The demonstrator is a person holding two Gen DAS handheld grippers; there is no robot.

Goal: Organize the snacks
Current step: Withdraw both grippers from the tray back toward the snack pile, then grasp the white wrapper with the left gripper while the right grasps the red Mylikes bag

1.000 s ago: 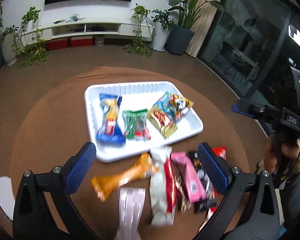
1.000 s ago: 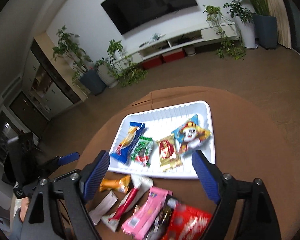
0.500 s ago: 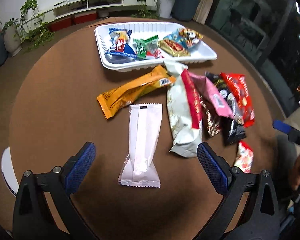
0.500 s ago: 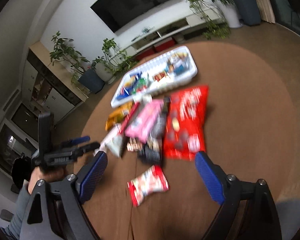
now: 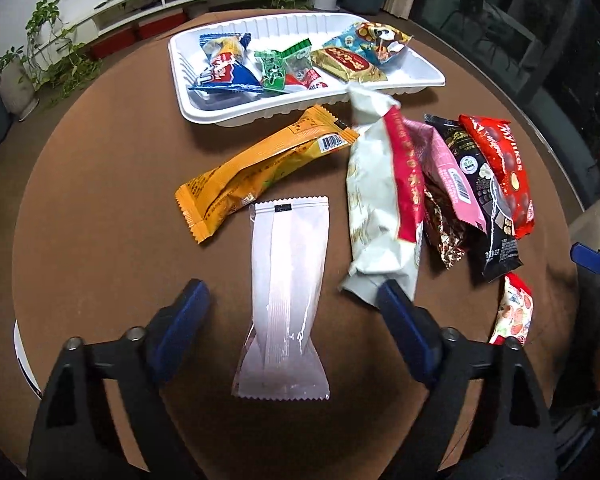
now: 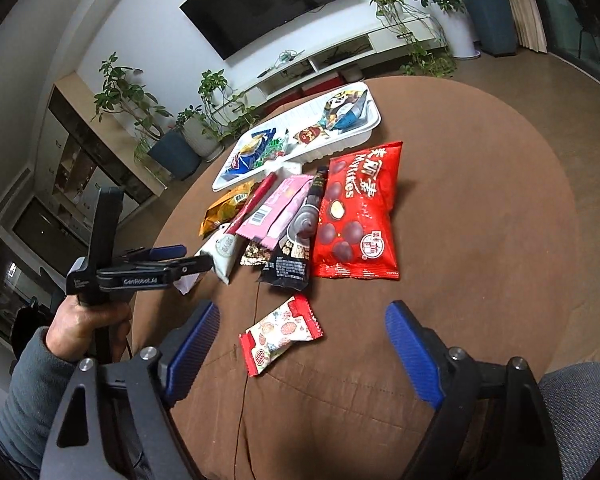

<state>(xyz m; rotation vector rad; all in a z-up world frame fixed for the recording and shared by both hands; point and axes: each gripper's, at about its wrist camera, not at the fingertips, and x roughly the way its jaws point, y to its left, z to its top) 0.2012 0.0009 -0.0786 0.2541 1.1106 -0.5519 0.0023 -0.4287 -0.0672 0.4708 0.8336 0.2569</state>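
Now left gripper (image 5: 290, 300) hangs w/ fingers wide, straddling white packet (image 5: 286, 300) near white tray (image 5: 300, 110); right gripper (image 6: 302, 332), also wide, frames small red packet (image 6: 280, 334).

Snacks: four in the tray, the rest loose on the table

The white ribbed tray (image 5: 424, 76) holds a blue packet (image 5: 224, 70), a green one (image 5: 280, 68), a gold-and-red one (image 5: 348, 65) and a cartoon bag (image 5: 374, 42) side by side. Near it lie an orange bar (image 5: 260, 168), a flat pale pink wrapper (image 5: 286, 292), overlapping white-and-red (image 5: 374, 204), pink (image 5: 446, 172), black (image 5: 486, 196) and red (image 5: 502, 168) packs, and a small red-edged packet (image 6: 280, 334) apart.
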